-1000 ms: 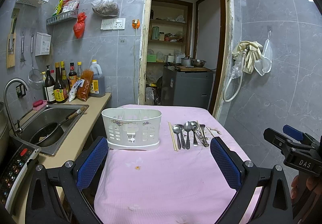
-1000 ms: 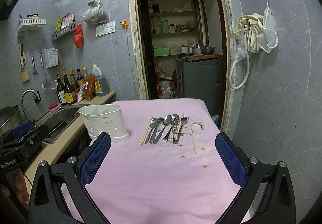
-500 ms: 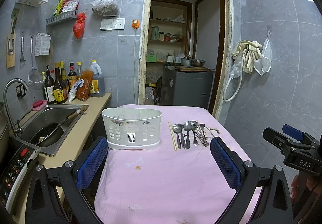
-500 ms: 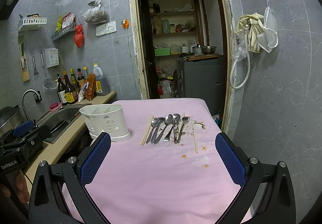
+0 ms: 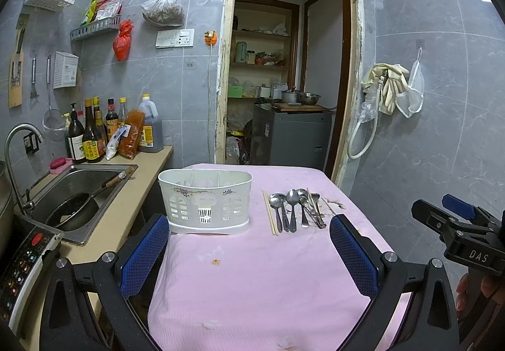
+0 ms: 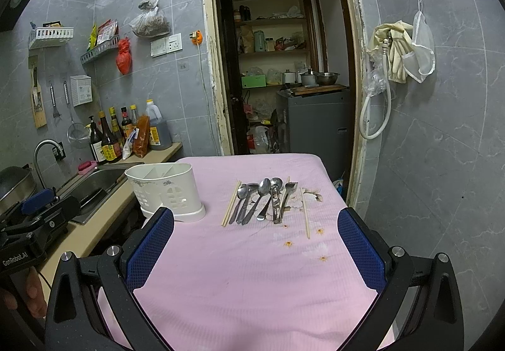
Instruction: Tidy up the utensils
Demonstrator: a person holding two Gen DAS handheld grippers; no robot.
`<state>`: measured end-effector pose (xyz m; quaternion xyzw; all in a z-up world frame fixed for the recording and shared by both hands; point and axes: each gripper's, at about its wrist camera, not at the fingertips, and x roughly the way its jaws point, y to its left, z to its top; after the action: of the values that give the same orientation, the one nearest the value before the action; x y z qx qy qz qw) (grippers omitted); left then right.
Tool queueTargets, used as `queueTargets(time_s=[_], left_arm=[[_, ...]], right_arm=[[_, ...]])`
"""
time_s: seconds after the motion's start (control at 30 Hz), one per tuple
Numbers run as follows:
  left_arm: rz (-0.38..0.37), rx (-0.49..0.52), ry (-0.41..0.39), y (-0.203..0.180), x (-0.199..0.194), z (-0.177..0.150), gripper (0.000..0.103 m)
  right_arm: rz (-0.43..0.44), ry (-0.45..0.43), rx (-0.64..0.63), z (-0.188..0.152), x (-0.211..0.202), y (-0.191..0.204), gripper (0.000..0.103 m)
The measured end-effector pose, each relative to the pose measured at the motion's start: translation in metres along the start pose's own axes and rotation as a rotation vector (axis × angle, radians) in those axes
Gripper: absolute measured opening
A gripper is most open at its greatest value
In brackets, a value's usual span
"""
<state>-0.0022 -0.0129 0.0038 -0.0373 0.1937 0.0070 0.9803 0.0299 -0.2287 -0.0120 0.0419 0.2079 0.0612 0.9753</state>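
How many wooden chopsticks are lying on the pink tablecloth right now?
4. Two pale wooden chopsticks lie side by side left of the steel spoons, one pokes out behind that pile, one lies alone to its right. More could be hidden underneath.

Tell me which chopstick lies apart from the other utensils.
The single chopstick lying alone on the right of the spoons, on the stained cloth; the chopstick pair lies on their left.

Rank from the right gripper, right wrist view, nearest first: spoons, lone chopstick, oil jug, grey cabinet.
From the right gripper:
1. Lone chopstick, ahead, slightly right.
2. Spoons, ahead, centre; close to the chopstick.
3. Oil jug, left counter.
4. Grey cabinet, through the doorway.
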Motion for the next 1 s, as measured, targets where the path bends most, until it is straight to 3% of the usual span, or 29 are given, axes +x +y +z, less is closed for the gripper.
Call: queueTargets(time_s=[1.0], left_arm=[[-0.029,0.005,0.001,-0.003,0.012,-0.002,0.103]], right_arm=[[-0.002,0.000,0.000,0.001,0.000,-0.002,0.102]])
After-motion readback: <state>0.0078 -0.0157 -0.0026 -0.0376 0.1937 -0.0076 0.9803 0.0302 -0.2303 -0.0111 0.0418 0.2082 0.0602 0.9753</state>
